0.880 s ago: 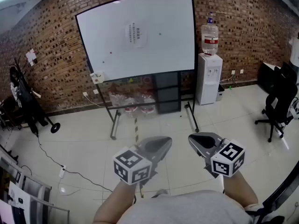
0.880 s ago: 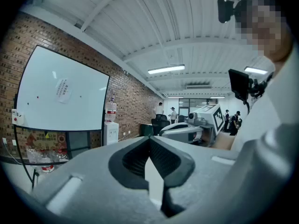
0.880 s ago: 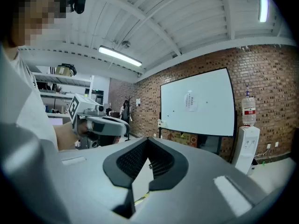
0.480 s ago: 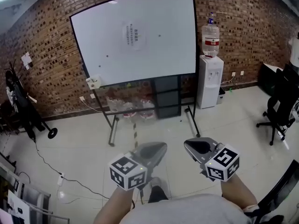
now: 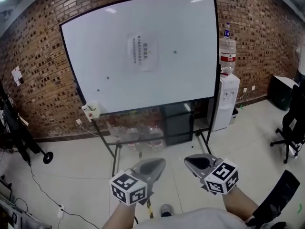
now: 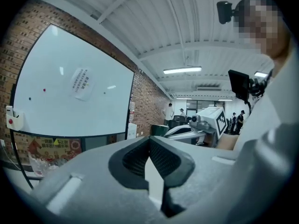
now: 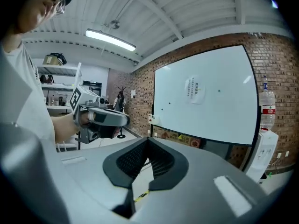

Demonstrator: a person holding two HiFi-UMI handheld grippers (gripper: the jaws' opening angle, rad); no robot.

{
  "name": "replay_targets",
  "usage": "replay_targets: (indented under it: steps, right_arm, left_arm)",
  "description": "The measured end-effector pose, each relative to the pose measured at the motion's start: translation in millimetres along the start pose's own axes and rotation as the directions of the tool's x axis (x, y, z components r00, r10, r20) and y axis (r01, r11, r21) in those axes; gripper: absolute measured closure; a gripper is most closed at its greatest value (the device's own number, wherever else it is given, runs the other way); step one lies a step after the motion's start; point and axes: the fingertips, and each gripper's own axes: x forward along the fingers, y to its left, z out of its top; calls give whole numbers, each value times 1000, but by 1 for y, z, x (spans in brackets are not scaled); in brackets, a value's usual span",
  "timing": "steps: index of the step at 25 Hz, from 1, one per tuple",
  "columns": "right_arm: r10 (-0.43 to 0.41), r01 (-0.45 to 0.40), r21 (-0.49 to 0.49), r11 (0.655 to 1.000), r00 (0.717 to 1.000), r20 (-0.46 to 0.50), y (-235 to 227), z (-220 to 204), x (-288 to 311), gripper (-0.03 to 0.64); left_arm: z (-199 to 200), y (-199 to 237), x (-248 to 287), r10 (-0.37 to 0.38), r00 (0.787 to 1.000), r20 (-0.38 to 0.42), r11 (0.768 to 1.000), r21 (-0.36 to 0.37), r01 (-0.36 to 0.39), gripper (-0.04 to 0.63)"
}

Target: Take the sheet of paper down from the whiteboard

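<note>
Left tool (image 5: 153, 165) clenched, nothing in it. Right tool (image 5: 196, 161) clenched too, empty. Both low, side by side, pointing at whiteboard (image 5: 95, 56). Sheet of paper (image 5: 142, 53) stuck on whiteboard, far ahead of both tools, higher up. Water cooler (image 5: 228, 99) ahead, right of right tool.

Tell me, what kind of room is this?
Probably an office or workroom: there's a big whiteboard, a water cooler and an office chair, with brick walls.

White printed paper sheet (image 5: 143, 53) stuck flat, upper-mid on whiteboard (image 5: 190, 56), slightly tilted.
</note>
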Motion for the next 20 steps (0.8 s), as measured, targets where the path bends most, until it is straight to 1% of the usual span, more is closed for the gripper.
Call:
replay_targets:
  steps: [3,6,8,10,11,15,20]
  right_arm:
    - [-10,10,1,1000,1000,0,-48,28,72,618]
    - [-67,68,-12,998,997,40,-85,58,115,618]
    - [-99,102,-46,994,993,63,-107,80,137,618]
    - [-118,122,-69,990,991,62,-130,91,154,618]
    - [-125,129,-70,989,990,62,-140,94,162,618]
    - [-133,139,-66,988,988,85,-172,108,187,618]
    - [-104,114,-98,989,989,107,-211,126,227,618]
  left_arm:
    - [31,84,16,-15,999,38,999,53,13,594]
    - [58,144,29,-45,998,46,996,73,41,594]
    - [83,177,37,-54,997,64,992,114,46,594]
    - [103,205,47,-44,996,75,987,161,32,594]
    - [109,216,52,-41,996,78,985,172,27,594]
    - [117,247,72,-48,995,83,985,168,34,594]
    - [122,293,99,-34,997,68,985,171,21,594]
